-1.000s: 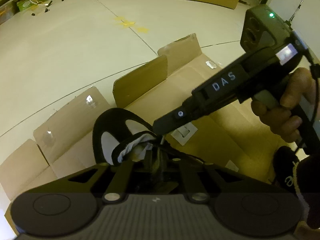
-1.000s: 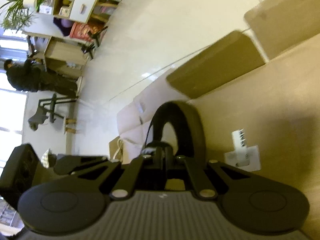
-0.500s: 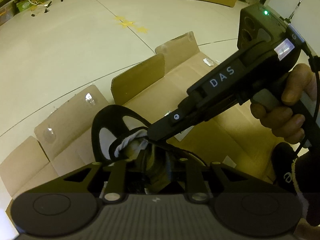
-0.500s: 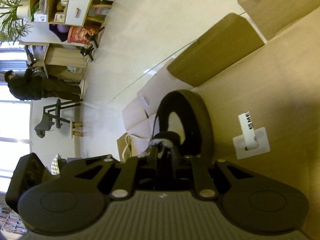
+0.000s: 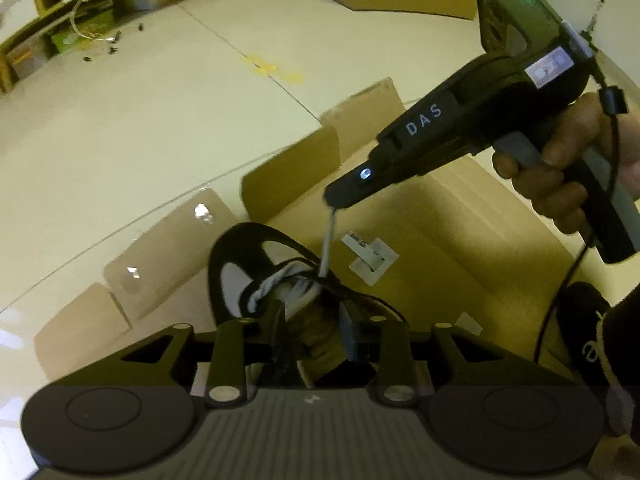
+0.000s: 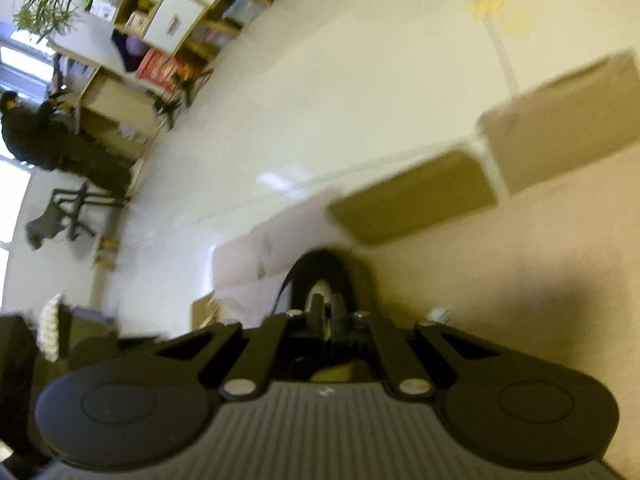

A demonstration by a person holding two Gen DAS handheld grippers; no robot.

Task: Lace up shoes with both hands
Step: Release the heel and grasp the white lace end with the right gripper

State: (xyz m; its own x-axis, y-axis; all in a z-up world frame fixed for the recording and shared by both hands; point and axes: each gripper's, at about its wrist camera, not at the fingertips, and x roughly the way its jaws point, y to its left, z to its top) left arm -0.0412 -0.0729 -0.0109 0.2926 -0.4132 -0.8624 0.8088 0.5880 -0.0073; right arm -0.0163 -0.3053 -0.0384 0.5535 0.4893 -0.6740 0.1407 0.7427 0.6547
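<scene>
A black and white shoe [image 5: 236, 264] lies on flattened cardboard [image 5: 460, 240], its toe pointing away from me. A hand holds my right gripper [image 5: 334, 202] above the shoe; its jaws are closing, with a white lace [image 5: 327, 240] pinched in the tip. The lace runs taut down to the eyelets. My left gripper [image 5: 312, 320] hovers over the shoe's tongue; its jaws are opening and its pads press on nothing. In the blurred right wrist view the right gripper [image 6: 328, 312] points at the shoe's toe [image 6: 320, 268], and the lace is hidden there.
A white label [image 5: 374, 256] is stuck on the cardboard right of the shoe. A second black shoe [image 5: 580, 320] lies at the right edge. Box flaps [image 5: 288, 176] stand beyond the toe. Far off, a person [image 6: 52, 140] stands by shelves [image 6: 160, 20].
My right gripper has lifted away from the shoe, drawing a stretch of white lace up with it. The left gripper's fingers have spread apart over the tongue.
</scene>
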